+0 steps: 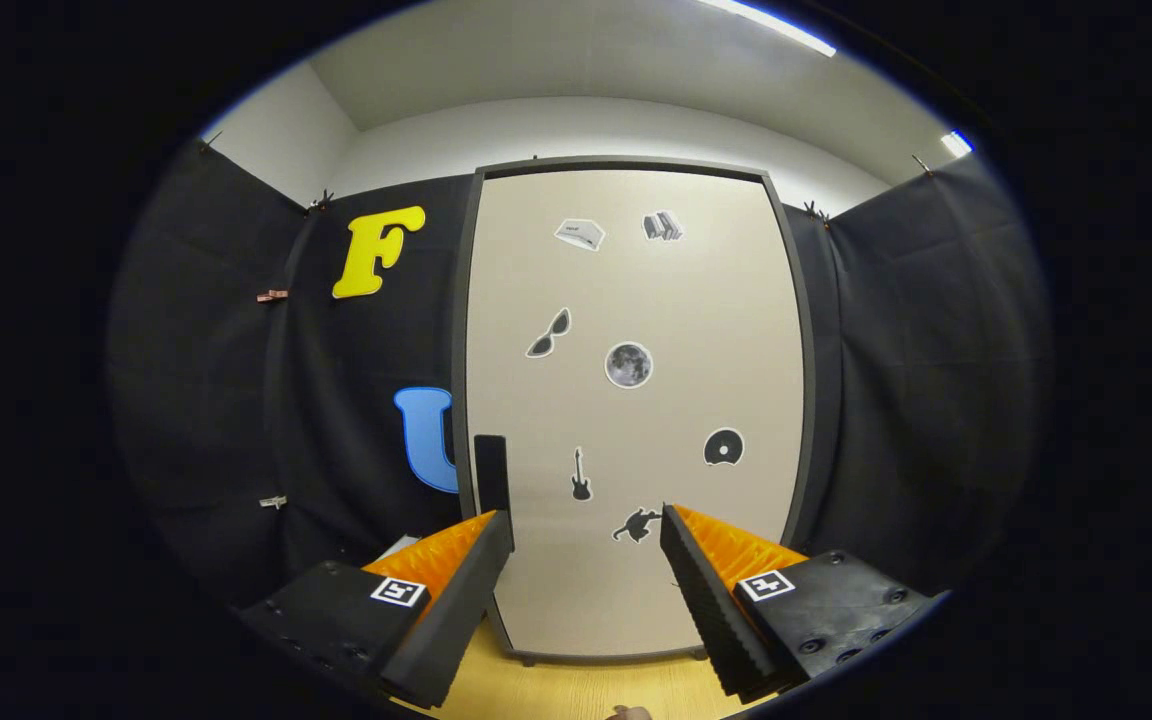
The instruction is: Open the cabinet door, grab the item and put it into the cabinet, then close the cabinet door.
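Two fingers of the gripper [586, 525] stand wide apart with nothing between them, their tips raised toward the cabinet [633, 170] just ahead. The left fingertip sits right below a dark upright handle [491, 472] at the left edge of the door [696, 330], close to it; whether it touches cannot be told. The right fingertip lies over the lower part of the door, beside a small dark animal-shaped sticker [636, 524].

Beyond the fingers the door is shut, pale, set in a dark frame, and covers the whole front of the cabinet. Several stickers are spread over it: a guitar [581, 475] just above the gap between the fingers, a disc [723, 447] above the right finger, a moon [628, 364] near the middle, sunglasses [548, 334] to its left, and a white box shape [580, 234] and a stack of books [663, 226] near the top.

Below and between the fingers a light wooden tabletop [576, 690] runs up to the foot of the cabinet. A bit of a hand [630, 713] shows at the near edge of the tabletop. Behind the left finger a pale flat thing [398, 546] peeks out, too hidden to name.

Black cloth [926, 380] hangs on both sides of the cabinet, pinned up with clips, and a white wall [596, 130] and ceiling with strip lights [776, 25] rise above it.
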